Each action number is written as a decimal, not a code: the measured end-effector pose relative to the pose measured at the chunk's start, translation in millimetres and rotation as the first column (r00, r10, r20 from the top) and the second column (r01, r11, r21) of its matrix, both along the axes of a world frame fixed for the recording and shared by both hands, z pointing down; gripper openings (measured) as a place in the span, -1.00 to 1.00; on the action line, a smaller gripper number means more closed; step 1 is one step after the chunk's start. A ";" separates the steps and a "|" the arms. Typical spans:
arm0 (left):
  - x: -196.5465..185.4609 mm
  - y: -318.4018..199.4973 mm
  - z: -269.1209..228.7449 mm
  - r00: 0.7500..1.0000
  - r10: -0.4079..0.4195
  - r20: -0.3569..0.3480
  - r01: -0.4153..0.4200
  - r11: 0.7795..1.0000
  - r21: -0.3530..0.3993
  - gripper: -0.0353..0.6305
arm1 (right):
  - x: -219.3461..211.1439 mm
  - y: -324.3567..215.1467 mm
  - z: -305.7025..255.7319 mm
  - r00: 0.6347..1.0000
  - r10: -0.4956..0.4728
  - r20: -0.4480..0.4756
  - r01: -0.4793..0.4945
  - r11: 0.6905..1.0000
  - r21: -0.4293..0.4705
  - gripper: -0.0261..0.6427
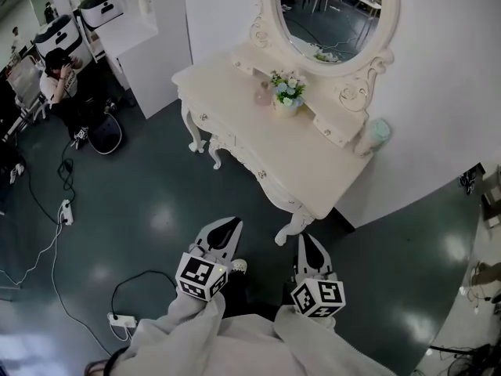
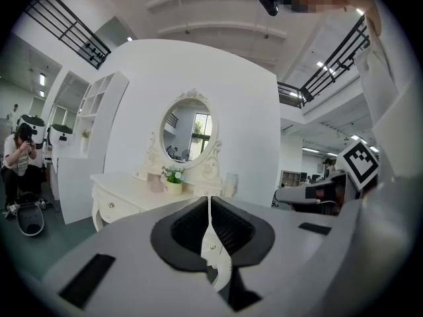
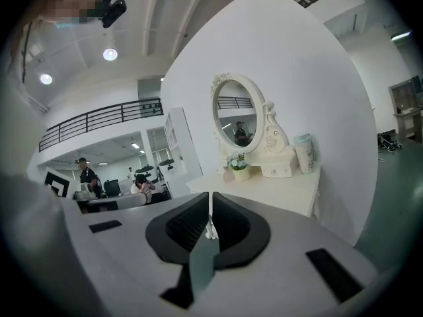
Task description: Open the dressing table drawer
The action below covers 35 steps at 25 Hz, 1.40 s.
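The cream dressing table (image 1: 313,171) stands against the white wall ahead of me, a stretch of floor away. Its front drawer (image 1: 235,149) is closed, with small round knobs (image 1: 261,174) along the front. My left gripper (image 1: 232,224) and right gripper (image 1: 305,241) hang side by side low in the head view, both pointing toward the table and short of it. Each is shut with nothing between its fingers. The left gripper (image 2: 210,200) sees the table (image 2: 125,190) at left. The right gripper (image 3: 211,197) sees the table (image 3: 284,187) from its end.
On the table stand an oval mirror (image 1: 333,14), a flower pot (image 1: 286,96) and a pale green cup (image 1: 377,131). A white shelf unit (image 1: 149,30) stands left of it. A seated person (image 1: 59,77) is at far left. Cables and a power strip (image 1: 121,319) lie on the floor.
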State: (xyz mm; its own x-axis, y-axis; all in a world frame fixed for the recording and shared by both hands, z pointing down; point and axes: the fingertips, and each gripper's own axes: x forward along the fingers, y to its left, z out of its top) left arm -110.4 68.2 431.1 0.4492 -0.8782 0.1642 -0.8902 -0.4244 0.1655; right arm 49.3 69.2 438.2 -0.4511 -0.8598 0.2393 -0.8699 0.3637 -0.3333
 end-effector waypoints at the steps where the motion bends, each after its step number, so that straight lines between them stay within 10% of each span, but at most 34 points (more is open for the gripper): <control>1: -0.4 -5.5 0.3 1.000 0.006 -0.002 -0.006 1.000 0.001 -0.82 | -0.1 -4.4 0.7 1.000 0.006 -0.001 -0.006 1.000 -0.001 -0.80; 35: -36.1 -79.9 35.8 0.995 0.098 -0.007 -0.098 0.993 -0.065 -0.82 | -13.2 -77.5 31.2 0.988 0.151 -0.034 -0.152 0.988 -0.037 -0.80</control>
State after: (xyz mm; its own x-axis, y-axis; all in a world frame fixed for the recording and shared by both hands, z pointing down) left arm -146.6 -11.7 466.9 0.5334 -0.8174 0.2176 -0.8441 -0.4980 0.1985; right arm 36.1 -8.3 469.4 -0.3080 -0.9073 0.2864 -0.9241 0.2136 -0.3169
